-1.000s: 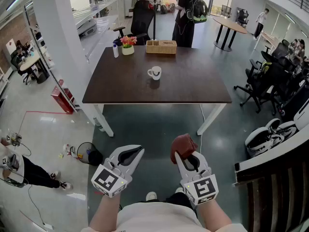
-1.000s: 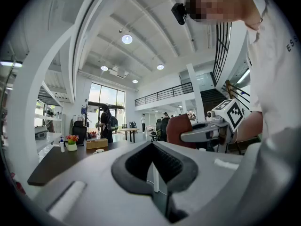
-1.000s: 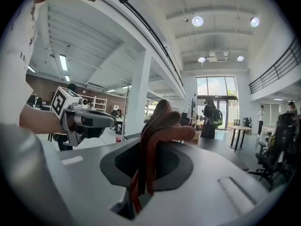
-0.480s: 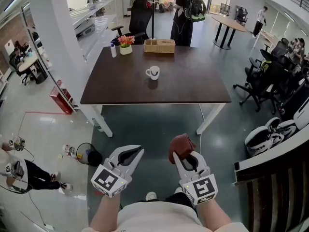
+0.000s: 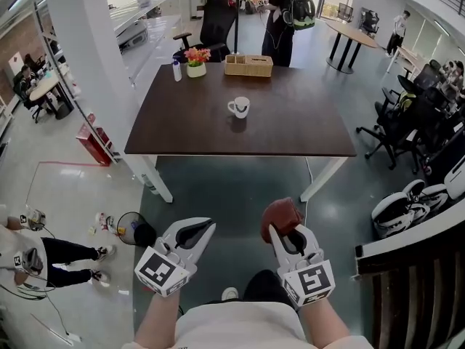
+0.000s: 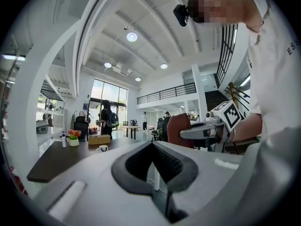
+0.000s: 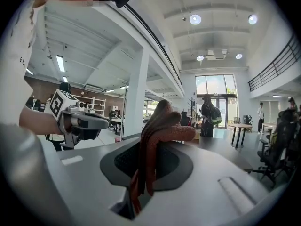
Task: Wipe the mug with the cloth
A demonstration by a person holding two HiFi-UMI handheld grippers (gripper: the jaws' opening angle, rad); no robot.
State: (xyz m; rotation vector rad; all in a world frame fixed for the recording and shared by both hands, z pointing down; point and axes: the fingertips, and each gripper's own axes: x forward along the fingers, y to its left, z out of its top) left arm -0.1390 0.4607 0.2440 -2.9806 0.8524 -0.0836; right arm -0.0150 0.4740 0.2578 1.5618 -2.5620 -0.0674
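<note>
Right tongs [image 5: 288, 230] clenched on the rust-red cloth [image 5: 280, 214], its wad bulging past the tips. Left tongs [image 5: 206, 225] closed on nothing. Both held low over the grey floor [image 5: 240, 187], well apart from the bench [image 5: 305, 133]. White mug [image 5: 239, 107] upright near bench middle. Far edge: wicker basket [image 5: 248, 65], flower pot [image 5: 195, 64], small bottle [image 5: 176, 70]. Beyond: person with backpack [image 5: 285, 13], office chair [image 5: 216, 20].
</note>
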